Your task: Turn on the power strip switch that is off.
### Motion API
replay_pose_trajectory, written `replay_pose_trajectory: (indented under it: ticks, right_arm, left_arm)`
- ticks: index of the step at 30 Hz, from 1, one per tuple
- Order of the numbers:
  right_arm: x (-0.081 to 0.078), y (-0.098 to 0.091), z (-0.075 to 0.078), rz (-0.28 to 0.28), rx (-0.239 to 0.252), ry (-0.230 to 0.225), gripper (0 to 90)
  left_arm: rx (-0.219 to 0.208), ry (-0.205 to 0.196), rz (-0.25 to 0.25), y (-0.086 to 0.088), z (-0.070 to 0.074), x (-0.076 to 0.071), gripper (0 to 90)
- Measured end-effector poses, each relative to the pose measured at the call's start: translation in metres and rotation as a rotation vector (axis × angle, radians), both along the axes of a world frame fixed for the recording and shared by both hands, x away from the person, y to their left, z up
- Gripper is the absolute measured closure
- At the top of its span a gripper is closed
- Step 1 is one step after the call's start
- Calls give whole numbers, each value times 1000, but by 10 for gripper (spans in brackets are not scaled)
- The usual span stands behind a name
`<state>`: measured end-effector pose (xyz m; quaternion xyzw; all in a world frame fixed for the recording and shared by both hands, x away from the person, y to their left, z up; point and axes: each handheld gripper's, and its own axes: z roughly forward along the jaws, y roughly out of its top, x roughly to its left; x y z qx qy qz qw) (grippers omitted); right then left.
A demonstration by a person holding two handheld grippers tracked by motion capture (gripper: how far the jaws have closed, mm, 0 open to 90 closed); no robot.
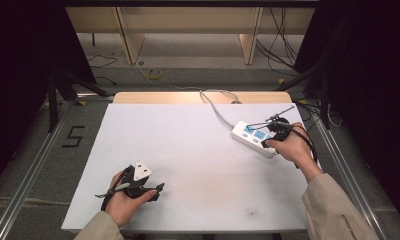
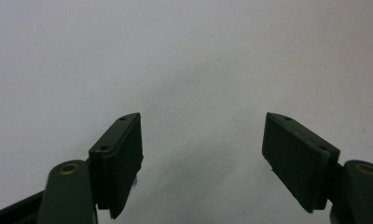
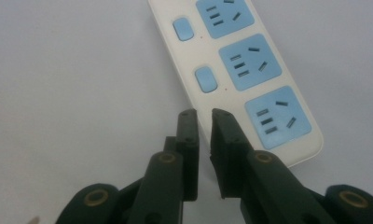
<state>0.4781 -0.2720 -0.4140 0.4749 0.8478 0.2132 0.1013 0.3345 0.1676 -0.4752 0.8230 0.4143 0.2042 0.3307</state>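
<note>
Right now my right gripper [image 3: 203,116] hangs low over the near end of the white power strip [image 3: 231,60], its jaws drawn nearly together with only a thin gap between them and nothing held. In the right gripper view their tips lie over the strip's edge, just beside the last of three blue sockets [image 3: 277,116] and below the nearer of two small blue switches [image 3: 206,79]. I cannot tell whether the tips touch the casing.

From the high view, the power strip [image 1: 253,138] lies slantwise toward the far right of the white tabletop [image 1: 198,165], and my right hand [image 1: 291,146] covers its near end. Its grey cord [image 1: 215,107] runs off from the far end toward the table's back edge.

My left gripper [image 1: 155,191] sits well apart from all that, at the near left of the table, held in my left hand [image 1: 123,202] with its grey three-cornered plate [image 1: 140,171] on top. In the left gripper view its jaws stand wide open over bare white surface [image 2: 194,70], with nothing between them.

Nothing lies on the tabletop between the two grippers. Beyond the table, loose cables [image 1: 280,45] trail over the floor beside a pale wooden frame [image 1: 130,35].
</note>
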Motion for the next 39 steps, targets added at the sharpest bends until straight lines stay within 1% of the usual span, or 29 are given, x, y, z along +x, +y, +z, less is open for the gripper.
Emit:
replay_pose_trajectory:
  ticks: [1,3,5,9,21,24,25,29,35,39]
  right_arm:
    - [-2,-1,0,2,9,-6,802]
    - [-6,-2,0,1,11,-27,787]
    - [-10,-3,0,5,20,-27,766]
    - [-18,-3,-1,3,26,-44,718]
    - [-44,-4,-7,33,104,-102,609]
    - [-51,-5,-10,38,120,-126,575]
    - [-53,-5,-11,47,122,-139,568]
    - [-62,-5,-15,64,141,-167,526]
    - [-76,-6,-21,81,159,-209,501]
    - [-85,-6,-27,101,171,-226,494]
  left_arm:
    - [3,-1,-2,0,0,0,286]
    - [2,-1,-2,0,0,0,286]
    - [3,-1,-1,0,0,0,286]
    - [5,-2,-3,0,-1,0,286]
    - [4,2,-1,-1,-1,0,286]
    - [5,2,-1,-1,-1,0,286]
    - [5,2,-1,-1,-1,0,286]
    - [3,1,2,-1,-1,0,286]
    - [2,1,3,-1,-2,0,286]
    - [6,3,0,-1,-2,0,286]
